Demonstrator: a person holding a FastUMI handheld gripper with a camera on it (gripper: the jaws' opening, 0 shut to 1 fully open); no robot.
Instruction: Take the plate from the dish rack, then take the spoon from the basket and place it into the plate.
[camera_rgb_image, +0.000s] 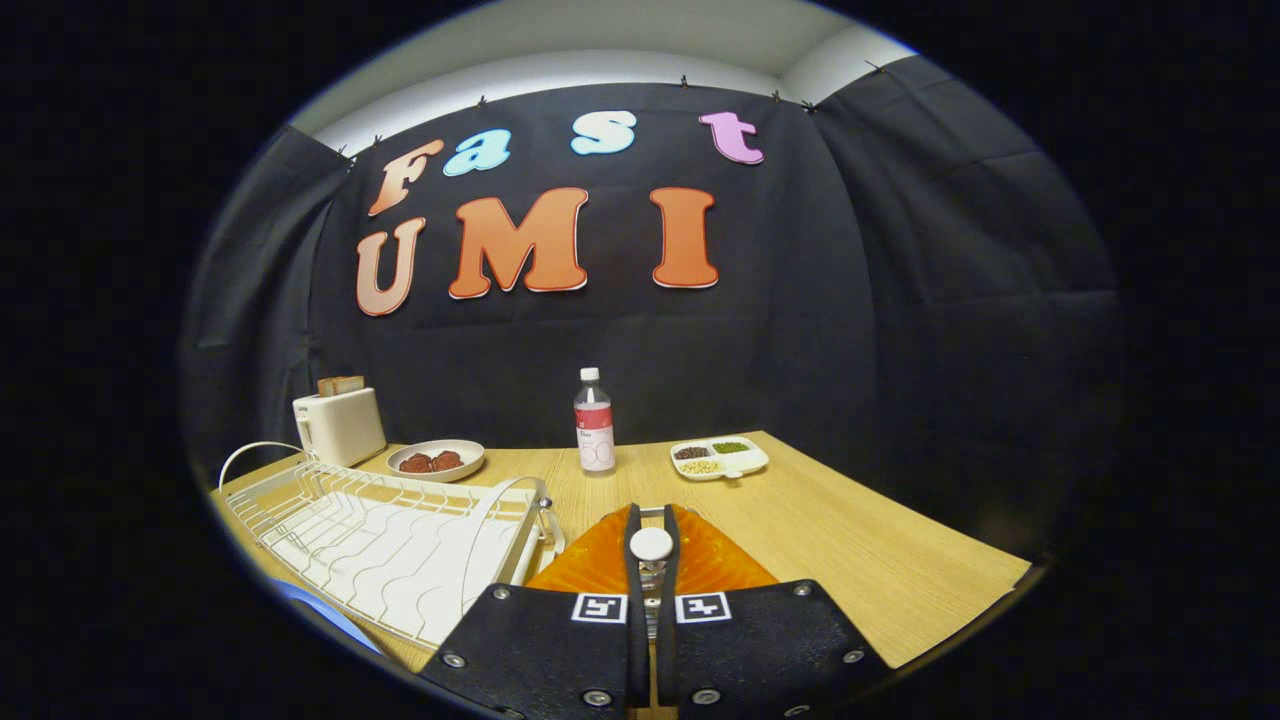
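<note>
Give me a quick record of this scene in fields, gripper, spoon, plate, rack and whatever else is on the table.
gripper: fingers shut on the spoon
spoon: white, between the fingers, over the plate
plate: orange, on the table just ahead of the fingers
dish rack: white wire, beside the plate
beyond: toaster, bowl, bottle, divided tray

bottle (594, 424): label print too small to read | claw (651, 560): square coded markers, no legible text
</note>
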